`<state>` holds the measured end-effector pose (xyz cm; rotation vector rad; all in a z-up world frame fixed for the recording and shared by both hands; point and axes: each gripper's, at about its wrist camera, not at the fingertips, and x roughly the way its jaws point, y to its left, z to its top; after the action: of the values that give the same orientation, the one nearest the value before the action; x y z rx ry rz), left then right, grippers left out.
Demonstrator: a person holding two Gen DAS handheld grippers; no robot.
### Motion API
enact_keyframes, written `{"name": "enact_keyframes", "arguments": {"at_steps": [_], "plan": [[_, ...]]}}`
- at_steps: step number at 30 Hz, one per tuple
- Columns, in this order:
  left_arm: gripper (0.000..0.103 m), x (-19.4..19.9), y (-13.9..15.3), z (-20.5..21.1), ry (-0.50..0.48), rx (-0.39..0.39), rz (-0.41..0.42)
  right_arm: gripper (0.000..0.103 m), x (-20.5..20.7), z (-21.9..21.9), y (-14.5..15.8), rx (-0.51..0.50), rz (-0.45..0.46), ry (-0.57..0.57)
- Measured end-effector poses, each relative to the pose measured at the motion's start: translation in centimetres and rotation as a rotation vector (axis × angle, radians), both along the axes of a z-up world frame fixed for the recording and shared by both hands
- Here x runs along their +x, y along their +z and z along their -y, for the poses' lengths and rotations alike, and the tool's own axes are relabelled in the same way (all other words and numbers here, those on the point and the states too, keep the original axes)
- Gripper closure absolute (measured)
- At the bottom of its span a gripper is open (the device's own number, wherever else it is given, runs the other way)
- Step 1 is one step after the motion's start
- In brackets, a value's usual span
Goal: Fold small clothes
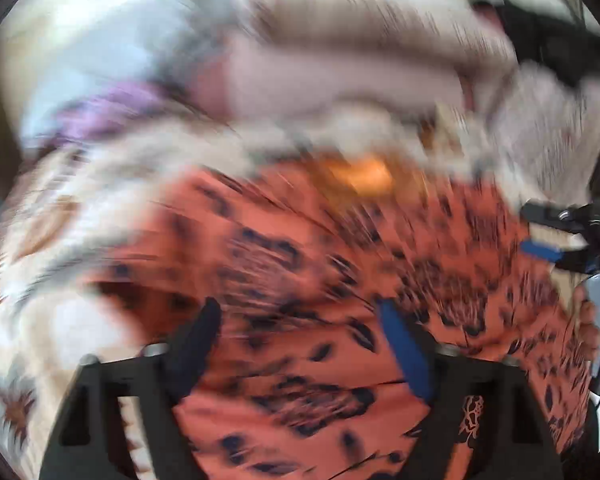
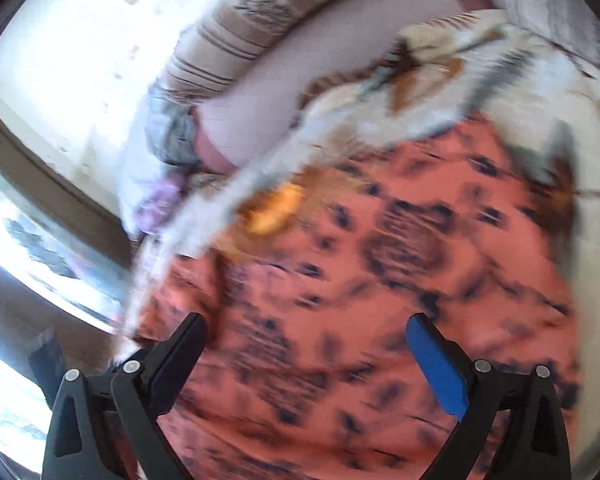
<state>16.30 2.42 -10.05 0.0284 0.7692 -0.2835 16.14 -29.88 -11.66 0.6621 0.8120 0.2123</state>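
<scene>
One coral-orange cloth with dark blotches point(image 1: 300, 360) lies under both grippers. Left gripper point(image 1: 296, 320) and right gripper point(image 2: 306, 332) each gape, pinching nothing

Left tongs point(image 1: 300, 320) and right tongs point(image 2: 306, 334) both gape wide, empty, angled downward.

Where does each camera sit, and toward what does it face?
Left wrist: sits on the left tongs, faces down at the orange patterned cloth; own open fingers, the right tongs and a hand show.
Right wrist: sits on the right tongs, faces the same cloth; own open fingers show.
Shared: cloth, floral bedspread.
</scene>
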Motion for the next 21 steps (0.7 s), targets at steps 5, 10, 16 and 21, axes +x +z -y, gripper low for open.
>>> {"name": "enact_keyframes", "arguments": {"at_steps": [5, 10, 16, 21], "plan": [[0.014, -2.4, 0.0, -10.0, 0.285, -0.167, -0.009, 0.002, 4.5, -10.7, 3.7, -0.220, 0.059, 0.221], [0.014, -4.4, -1.9, -15.7, 0.430, -0.256, -0.079, 0.011, 5.2, -24.8, 2.3, -0.658, 0.116, 0.508], [0.014, -5.9, -2.2, -17.4, 0.426, -0.234, -0.030, 0.049, 4.1, -29.7, -2.0, -1.035, 0.113, 0.722], [0.014, -5.4, -2.5, -17.3, 0.428, -0.299, -0.046, 0.037, 3.6, -31.3, -1.1, -0.988, 0.159, 0.782]]}}
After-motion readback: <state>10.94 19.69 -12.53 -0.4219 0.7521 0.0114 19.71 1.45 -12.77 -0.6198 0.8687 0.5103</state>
